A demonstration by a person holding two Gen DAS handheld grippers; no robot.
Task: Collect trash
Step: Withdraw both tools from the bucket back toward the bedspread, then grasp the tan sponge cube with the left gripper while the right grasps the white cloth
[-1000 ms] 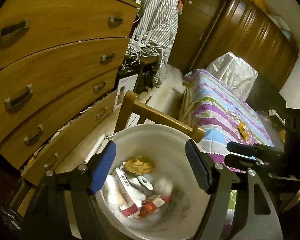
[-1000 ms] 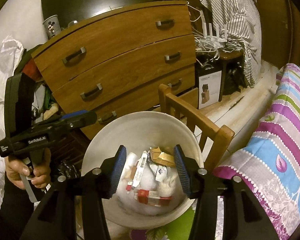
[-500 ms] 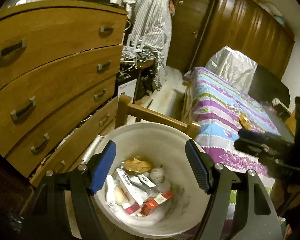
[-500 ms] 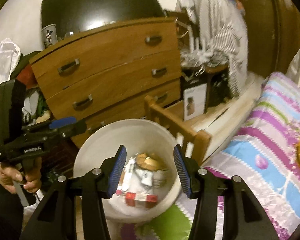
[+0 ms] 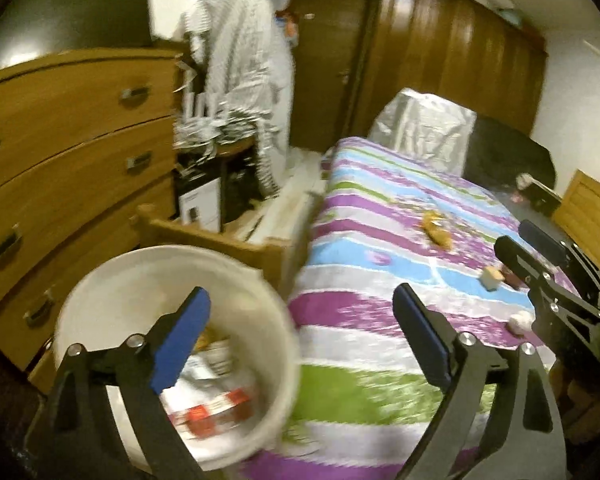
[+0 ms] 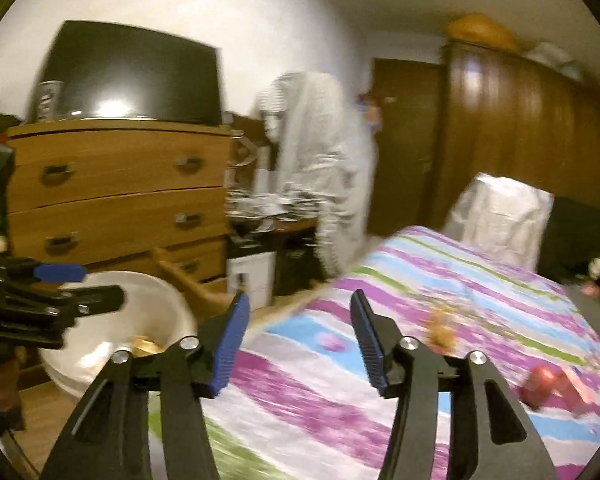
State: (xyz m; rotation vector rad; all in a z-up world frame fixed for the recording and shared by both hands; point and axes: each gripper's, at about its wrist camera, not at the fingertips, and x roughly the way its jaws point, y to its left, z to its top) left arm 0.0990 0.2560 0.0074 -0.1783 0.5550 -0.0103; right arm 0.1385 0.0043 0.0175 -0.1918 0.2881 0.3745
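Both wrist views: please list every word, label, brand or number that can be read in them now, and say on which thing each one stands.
No text can be read in either view; both are motion-blurred.
Red and white packaging in the white bucket: has print, too blurred to read.
White box on the floor by the dresser: dark printed mark, unreadable.
Cup on the dresser: a pattern, too small and blurred to read.

Both wrist views: bed (image 5: 380, 280), bucket (image 6: 100, 344)
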